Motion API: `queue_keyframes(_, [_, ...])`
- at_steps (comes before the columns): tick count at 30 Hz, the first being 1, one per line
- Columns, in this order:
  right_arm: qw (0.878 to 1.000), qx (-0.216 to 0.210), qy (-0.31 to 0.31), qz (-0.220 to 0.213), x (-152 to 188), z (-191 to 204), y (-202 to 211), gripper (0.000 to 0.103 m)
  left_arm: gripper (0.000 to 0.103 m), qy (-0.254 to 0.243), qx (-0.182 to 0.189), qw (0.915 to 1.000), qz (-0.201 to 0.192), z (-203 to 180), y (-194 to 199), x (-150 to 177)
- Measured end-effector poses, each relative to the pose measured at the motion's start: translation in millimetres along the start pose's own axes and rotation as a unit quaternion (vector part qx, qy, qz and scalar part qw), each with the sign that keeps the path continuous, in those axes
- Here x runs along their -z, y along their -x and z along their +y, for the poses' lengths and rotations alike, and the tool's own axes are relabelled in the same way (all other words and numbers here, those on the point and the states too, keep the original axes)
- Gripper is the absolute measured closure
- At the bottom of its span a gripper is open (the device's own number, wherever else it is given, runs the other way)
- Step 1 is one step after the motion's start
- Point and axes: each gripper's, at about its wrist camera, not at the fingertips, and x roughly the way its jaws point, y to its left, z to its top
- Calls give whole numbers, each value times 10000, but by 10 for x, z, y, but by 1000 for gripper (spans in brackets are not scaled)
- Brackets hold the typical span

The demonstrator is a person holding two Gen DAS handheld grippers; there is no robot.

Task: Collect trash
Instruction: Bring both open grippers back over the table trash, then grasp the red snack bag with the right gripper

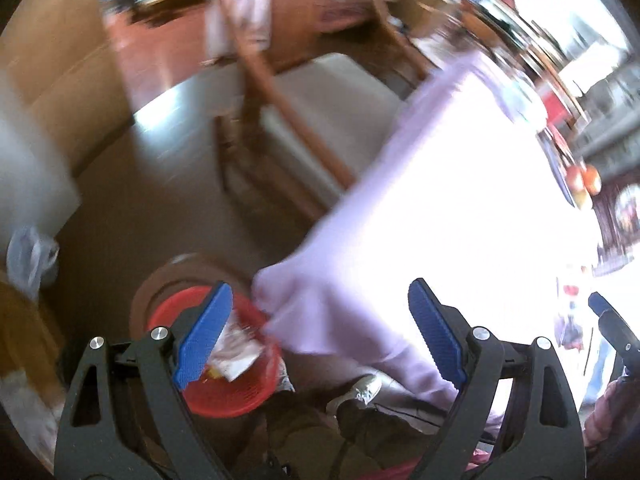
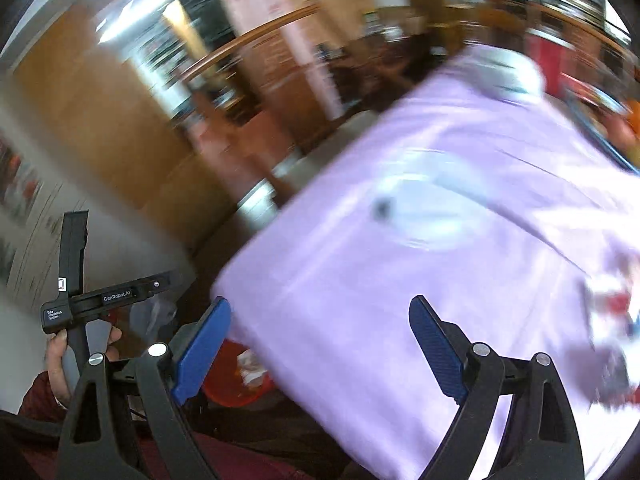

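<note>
In the left wrist view, a red mesh basket (image 1: 240, 396) stands on the floor by the table's corner, with a crumpled white-and-red wrapper (image 1: 236, 356) inside. My left gripper (image 1: 320, 332) hangs open above the basket and the cloth's corner, with nothing between its blue pads. In the right wrist view, my right gripper (image 2: 320, 348) is open and empty over the edge of the lilac tablecloth (image 2: 440, 240). The same basket (image 2: 232, 388) shows below its left pad. Blurred white-and-red wrappers (image 2: 616, 312) lie on the cloth at the right. Both views are motion-blurred.
A wooden chair with a white cushion (image 1: 328, 120) stands by the table's far side. A clear plastic bag (image 1: 28, 260) lies on the floor at the left. A shoe (image 1: 356, 392) is under the table edge. A hand (image 2: 60, 356) holds the left gripper's body (image 2: 80, 300).
</note>
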Motion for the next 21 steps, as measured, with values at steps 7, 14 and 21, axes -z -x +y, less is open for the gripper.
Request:
queue_keyframes(7, [9825, 762, -1594, -584, 551, -1003, 679, 14, 16, -1421, 561, 9878, 297, -1227, -360, -90])
queue_keyframes(14, [9516, 1220, -2641, -992, 1128, -1572, 1068, 14, 16, -2413, 895, 9648, 544, -2143, -587, 69])
queue_keyframes(21, [9250, 1502, -3295, -1147, 1474, -2261, 1280, 14, 16, -2839, 908, 9529, 563, -2746, -682, 147])
